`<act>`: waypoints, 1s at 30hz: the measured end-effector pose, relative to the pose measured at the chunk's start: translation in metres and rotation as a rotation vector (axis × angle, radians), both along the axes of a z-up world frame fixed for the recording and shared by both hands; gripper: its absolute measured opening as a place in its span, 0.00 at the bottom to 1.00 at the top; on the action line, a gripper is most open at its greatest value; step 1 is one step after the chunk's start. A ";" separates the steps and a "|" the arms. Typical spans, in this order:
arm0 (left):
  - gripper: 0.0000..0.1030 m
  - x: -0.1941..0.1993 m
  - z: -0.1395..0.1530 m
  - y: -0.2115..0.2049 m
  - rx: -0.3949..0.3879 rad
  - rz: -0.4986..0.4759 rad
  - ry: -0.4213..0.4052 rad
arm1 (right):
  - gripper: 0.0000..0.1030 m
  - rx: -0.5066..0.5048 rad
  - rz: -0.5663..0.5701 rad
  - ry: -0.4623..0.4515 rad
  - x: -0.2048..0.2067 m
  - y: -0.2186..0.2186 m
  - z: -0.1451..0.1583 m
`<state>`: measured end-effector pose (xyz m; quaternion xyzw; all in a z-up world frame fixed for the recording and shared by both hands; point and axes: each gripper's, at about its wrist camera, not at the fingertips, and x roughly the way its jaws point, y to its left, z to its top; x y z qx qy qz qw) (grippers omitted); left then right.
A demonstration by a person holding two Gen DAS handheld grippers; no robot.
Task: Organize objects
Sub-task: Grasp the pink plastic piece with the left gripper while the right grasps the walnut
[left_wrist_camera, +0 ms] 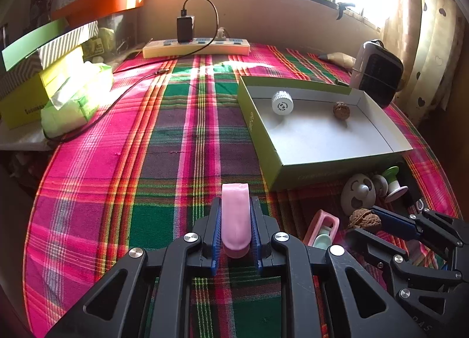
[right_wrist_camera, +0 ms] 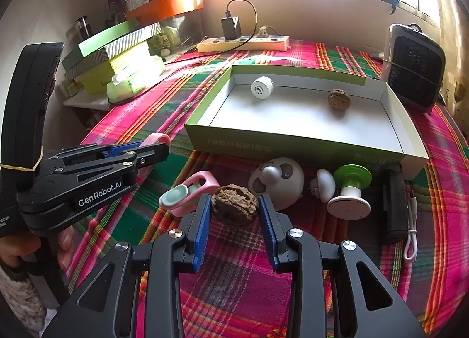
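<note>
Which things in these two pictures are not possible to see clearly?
- Left wrist view: pink clip, rear end hidden between the left tool fingers.
- Right wrist view: print on the green box, too blurred to read.
- Right wrist view: black object in box shadow, unidentifiable.

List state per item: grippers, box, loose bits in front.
Left gripper: shut on pink plastic clip, held off the cloth.
Right gripper: open, fingers straddling brown walnut on the cloth.
Green cardboard box: open, holding a white ribbed cap and a second walnut.
Green-and-white spool: tipped on its side.
Black charger: plugged into the cream power strip.
</note>
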<state>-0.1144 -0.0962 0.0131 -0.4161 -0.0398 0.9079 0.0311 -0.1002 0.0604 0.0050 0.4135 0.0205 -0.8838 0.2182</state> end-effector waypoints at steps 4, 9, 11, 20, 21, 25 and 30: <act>0.16 0.001 0.006 0.003 -0.001 -0.008 0.009 | 0.33 -0.008 -0.005 0.010 0.000 0.003 0.003; 0.16 0.003 0.014 0.009 -0.003 -0.024 0.024 | 0.33 -0.019 -0.008 0.021 0.000 0.007 0.007; 0.16 0.003 0.018 0.011 0.000 -0.027 0.033 | 0.33 -0.022 -0.007 0.025 -0.001 0.009 0.009; 0.16 -0.005 0.031 0.025 0.007 -0.066 0.060 | 0.33 -0.021 -0.036 0.077 -0.011 0.024 0.028; 0.16 -0.007 0.032 0.026 0.005 -0.071 0.060 | 0.33 -0.018 -0.038 0.084 -0.013 0.025 0.031; 0.16 -0.015 0.034 0.032 0.004 -0.087 0.062 | 0.33 -0.008 -0.044 0.103 -0.027 0.030 0.040; 0.16 -0.027 0.034 0.038 0.009 -0.097 0.056 | 0.33 0.008 -0.040 0.110 -0.045 0.031 0.047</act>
